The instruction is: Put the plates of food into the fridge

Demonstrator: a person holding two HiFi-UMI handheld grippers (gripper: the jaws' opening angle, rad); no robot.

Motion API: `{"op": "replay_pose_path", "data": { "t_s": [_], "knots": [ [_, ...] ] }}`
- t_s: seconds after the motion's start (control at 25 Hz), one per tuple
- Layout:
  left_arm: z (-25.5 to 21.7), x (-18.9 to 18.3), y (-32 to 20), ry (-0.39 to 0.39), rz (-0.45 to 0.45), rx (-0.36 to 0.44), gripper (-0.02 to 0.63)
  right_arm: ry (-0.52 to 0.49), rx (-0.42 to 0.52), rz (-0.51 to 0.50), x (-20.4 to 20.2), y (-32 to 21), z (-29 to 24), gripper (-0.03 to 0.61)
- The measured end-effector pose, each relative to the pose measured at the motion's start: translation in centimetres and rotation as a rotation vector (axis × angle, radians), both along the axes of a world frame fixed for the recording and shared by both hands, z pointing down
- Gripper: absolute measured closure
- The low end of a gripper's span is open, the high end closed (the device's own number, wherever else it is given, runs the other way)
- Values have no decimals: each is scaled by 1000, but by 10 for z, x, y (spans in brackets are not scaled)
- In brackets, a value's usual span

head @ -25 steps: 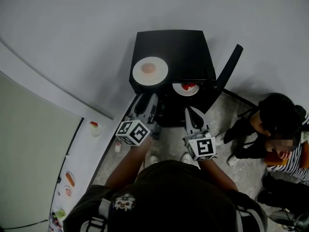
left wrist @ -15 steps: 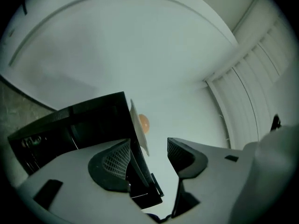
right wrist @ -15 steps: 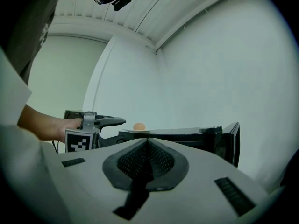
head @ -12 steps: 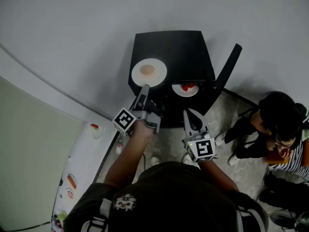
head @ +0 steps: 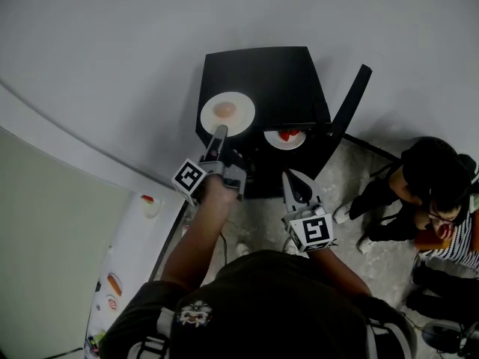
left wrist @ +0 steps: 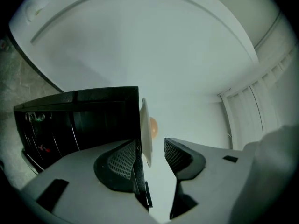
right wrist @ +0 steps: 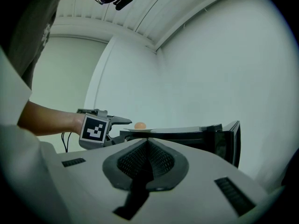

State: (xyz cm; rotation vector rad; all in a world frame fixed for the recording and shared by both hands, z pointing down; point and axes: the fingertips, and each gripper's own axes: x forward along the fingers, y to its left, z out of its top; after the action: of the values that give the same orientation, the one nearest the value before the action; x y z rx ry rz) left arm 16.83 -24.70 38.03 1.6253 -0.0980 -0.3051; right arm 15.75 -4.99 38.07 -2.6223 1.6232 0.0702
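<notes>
Already one plate of red food (head: 286, 137) sits inside the open fridge (head: 277, 73). The second plate (head: 228, 112) waits on top, its rim between the left gripper's (head: 218, 134) fingers, which have just been narrowing but are not yet gripping. The right gripper's (head: 290, 178) fingers are together, empty.

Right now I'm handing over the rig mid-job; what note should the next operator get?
Left gripper: jaws open, just been closing, around the near rim of the white plate with round orange food on top of the black mini fridge; not pressing yet.
Right gripper: jaws shut, empty, level before the fridge.
Done: fridge door open; white plate with red food is inside.
Left: grip the top plate, put it inside.
</notes>
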Motion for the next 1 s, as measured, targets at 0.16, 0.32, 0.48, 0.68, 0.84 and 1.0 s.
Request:
{"op": "replay_pose_path", "data": {
  "t_s": [0.16, 0.32, 0.48, 0.68, 0.84, 1.0],
  "knots": [
    [11, -2, -6, -51, -25, -32, 483, -10, -3, -1, -3, 2, 1, 554],
    [9, -7, -5, -67, -52, -52, 543, -17, 1, -1, -8, 6, 1, 554],
    [8, -6, -7, -73, -60, -58, 558, -32, -11, 2, -8, 7, 7, 552],
    [10, -8, -4, -71, -58, -70, 565, -10, -7, -3, -6, 4, 5, 552],
    [12, -7, -1, -65, -36, -66, 568, 0, -2, 6, 2, 2, 3, 552],
    [16, -12, 0, -65, -25, -61, 569, -8, -39, 12, 10, 1, 10, 552]
  ]
}}
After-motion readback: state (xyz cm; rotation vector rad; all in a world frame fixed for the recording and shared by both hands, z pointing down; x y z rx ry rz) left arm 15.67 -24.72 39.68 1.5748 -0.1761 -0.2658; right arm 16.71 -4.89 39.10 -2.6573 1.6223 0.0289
